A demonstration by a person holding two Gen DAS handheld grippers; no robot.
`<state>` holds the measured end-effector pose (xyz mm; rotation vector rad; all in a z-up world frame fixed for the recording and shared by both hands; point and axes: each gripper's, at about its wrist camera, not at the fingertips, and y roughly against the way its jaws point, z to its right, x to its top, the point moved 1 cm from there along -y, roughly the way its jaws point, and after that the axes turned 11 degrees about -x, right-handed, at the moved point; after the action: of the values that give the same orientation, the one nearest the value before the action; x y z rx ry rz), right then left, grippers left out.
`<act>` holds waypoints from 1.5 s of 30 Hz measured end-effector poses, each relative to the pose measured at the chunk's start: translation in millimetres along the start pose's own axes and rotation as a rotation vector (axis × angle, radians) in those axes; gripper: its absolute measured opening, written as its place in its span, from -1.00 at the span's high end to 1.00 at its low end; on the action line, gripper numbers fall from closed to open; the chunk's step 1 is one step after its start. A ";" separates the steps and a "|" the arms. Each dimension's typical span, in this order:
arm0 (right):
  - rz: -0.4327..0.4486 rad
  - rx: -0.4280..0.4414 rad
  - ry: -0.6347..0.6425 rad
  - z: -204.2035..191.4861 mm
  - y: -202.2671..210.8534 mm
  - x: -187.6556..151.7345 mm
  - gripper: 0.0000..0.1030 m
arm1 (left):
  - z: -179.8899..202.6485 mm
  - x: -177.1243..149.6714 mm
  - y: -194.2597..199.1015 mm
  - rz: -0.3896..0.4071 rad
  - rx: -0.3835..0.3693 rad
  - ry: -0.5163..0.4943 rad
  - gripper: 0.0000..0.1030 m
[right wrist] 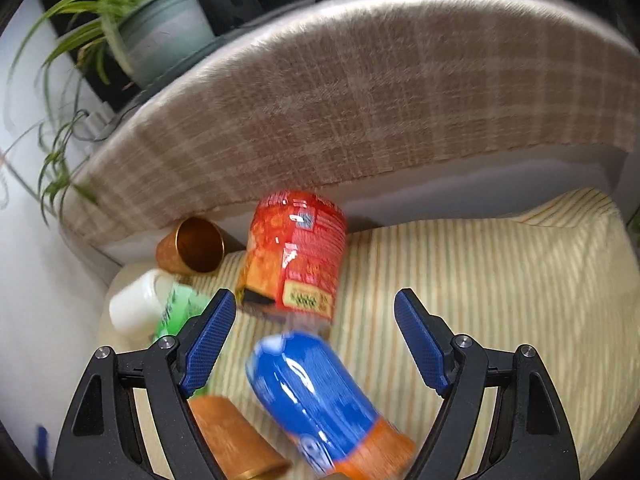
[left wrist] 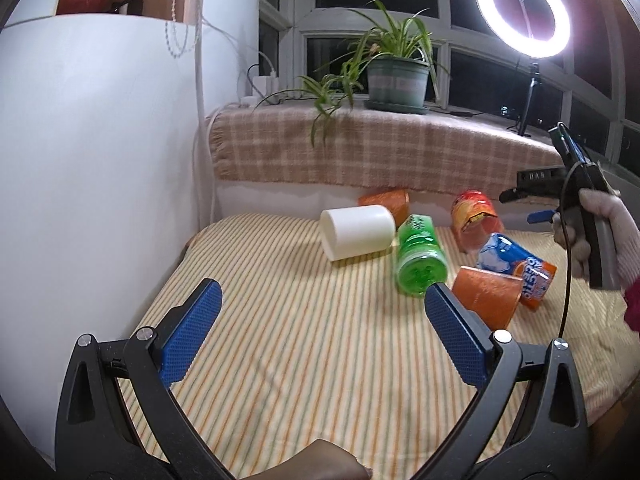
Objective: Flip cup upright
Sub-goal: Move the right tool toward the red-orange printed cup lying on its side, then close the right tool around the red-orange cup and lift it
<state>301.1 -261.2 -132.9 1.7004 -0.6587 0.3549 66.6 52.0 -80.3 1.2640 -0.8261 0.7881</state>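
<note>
Ring light (left wrist: 522, 10) glare, right-view blur

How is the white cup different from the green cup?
The white cup is plain and solid; the green cup is see-through with writing on it. The white cup's closed bottom points toward the wall, while the green cup's end faces the left gripper. Both lie on their sides, touching.

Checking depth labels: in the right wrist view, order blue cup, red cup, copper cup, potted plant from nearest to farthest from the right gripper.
1. blue cup, between the open fingers, low.
2. red cup, straight ahead.
3. copper cup, left, by the wall.
4. potted plant, upper left, on the sill.
</note>
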 end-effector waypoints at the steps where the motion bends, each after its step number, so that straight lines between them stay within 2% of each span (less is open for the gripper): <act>1: -0.013 0.005 -0.003 -1.3 -3.4 3.7 -0.58 | -2.4 -0.6 -0.5 -0.003 0.005 0.005 -1.00; 13: -0.182 0.059 -0.118 -10.6 -60.0 26.5 -0.58 | -24.0 -5.5 -6.8 -0.026 0.031 0.031 -1.00; 19: -0.241 0.058 -0.103 -18.9 -85.8 28.3 -0.58 | -29.8 -6.6 -6.9 -0.027 0.042 0.040 -1.00; 23: -0.245 0.075 -0.098 -21.4 -91.8 30.9 -0.58 | -32.9 -7.9 -6.3 -0.031 0.051 0.042 -1.00; 33: -0.191 0.127 -0.052 -22.3 -67.3 36.0 -0.55 | -32.7 -9.5 -2.5 -0.027 0.056 0.032 -1.00; 39: -0.141 0.178 -0.013 -14.4 -35.4 42.0 -0.55 | -29.9 -6.9 5.8 -0.015 0.059 0.016 -1.00; 45: -0.095 0.306 0.119 -25.3 9.9 39.0 -0.55 | -28.1 -3.3 18.5 0.001 0.046 -0.013 -1.00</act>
<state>329.0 -247.1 -97.1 1.9764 -0.4504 0.5045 51.5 82.1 -77.3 1.3110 -0.8225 0.8046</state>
